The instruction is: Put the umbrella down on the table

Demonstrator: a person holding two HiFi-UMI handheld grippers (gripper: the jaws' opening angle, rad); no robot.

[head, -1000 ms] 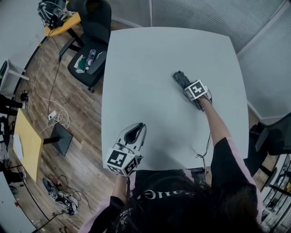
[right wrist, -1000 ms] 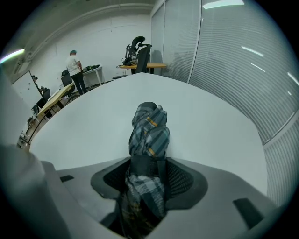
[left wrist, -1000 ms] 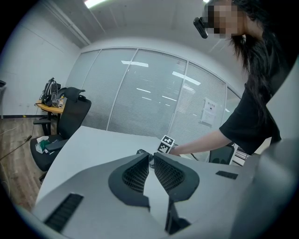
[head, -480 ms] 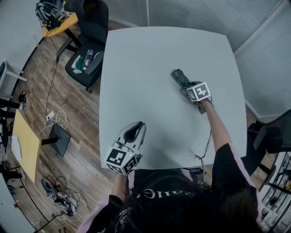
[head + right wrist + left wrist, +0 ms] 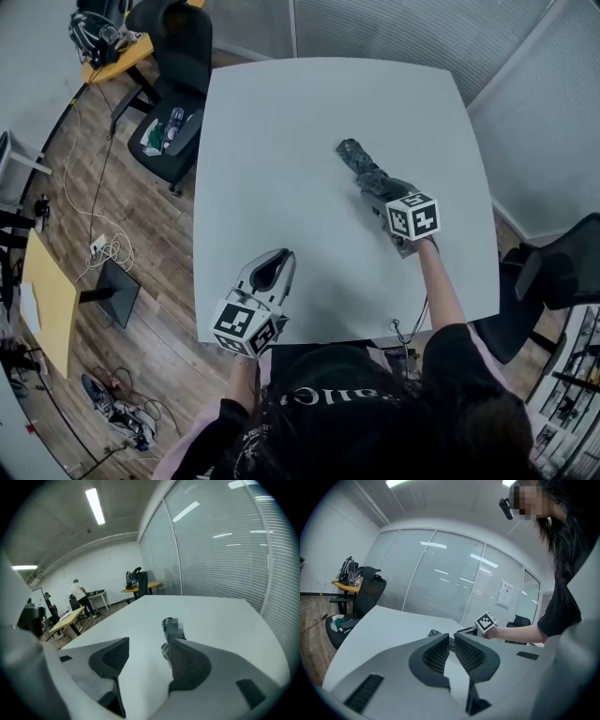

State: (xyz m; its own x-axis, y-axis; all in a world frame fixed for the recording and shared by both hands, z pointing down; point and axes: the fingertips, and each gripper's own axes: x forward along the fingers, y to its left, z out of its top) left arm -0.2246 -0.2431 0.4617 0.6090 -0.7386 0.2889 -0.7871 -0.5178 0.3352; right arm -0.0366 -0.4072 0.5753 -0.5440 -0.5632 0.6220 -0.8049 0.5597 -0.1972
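A dark folded umbrella [image 5: 359,170] lies flat on the pale grey table [image 5: 281,131], right of its middle. My right gripper [image 5: 385,194] hovers over the umbrella's near end, lifted off it. Its jaws stand wide and are closing a little, with nothing between them. In the right gripper view the umbrella [image 5: 169,626] lies ahead on the table, partly behind the right finger of that gripper [image 5: 148,645]. My left gripper [image 5: 277,259] is shut and empty over the table's near edge. From the left gripper view its jaws [image 5: 451,638] meet, with the umbrella [image 5: 434,633] beyond.
A black office chair [image 5: 174,66] with small items on its seat stands off the table's far left corner. Another dark chair [image 5: 555,274] is at the right. Cables [image 5: 105,251] lie on the wooden floor at the left. Glass walls close the far and right sides.
My right gripper has come off the umbrella, risen and drawn back toward the person. The umbrella stays lying on the table. The left gripper has hardly shifted.
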